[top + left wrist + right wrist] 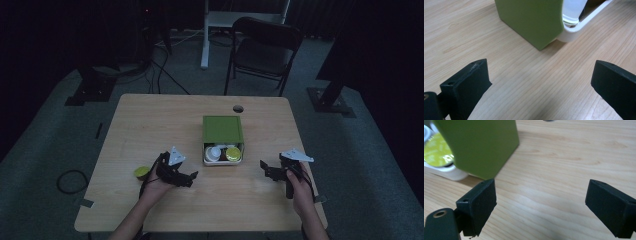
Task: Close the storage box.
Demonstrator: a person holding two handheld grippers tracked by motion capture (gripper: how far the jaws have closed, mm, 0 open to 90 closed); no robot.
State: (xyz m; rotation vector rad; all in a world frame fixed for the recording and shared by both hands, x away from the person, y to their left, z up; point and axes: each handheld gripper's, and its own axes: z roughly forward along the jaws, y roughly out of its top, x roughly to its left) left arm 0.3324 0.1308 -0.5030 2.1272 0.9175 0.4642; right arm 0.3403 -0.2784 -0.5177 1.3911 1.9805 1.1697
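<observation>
At the bottom of the high view the person's forearms come in, each hand holding a gripper low over the wooden table (150, 120); the left gripper (190, 178), lower centre-left, has its jaws spread wide with nothing between them, and the right gripper (265, 170), lower right, is likewise spread and empty; a small yellow-lidded cup (141, 172) sits on the table just beside the left hand (159, 186), toward the left of the frame; farther up, mid-frame, stands the green box (223, 129) with its white drawer (223, 162) pulled out toward the person, cups showing inside, among them a yellow lid (233, 154). The likely trouble: a jaw closing in from either side could catch the drawer's rim or nudge the light box and slide it, and the left wrist could sweep the loose cup toward the table's left edge. Bare wood lies open on both sides of the box and in front of the drawer; beyond it a cable hole (238, 108) sits near the far edge, and past that a chair (265, 47).
</observation>
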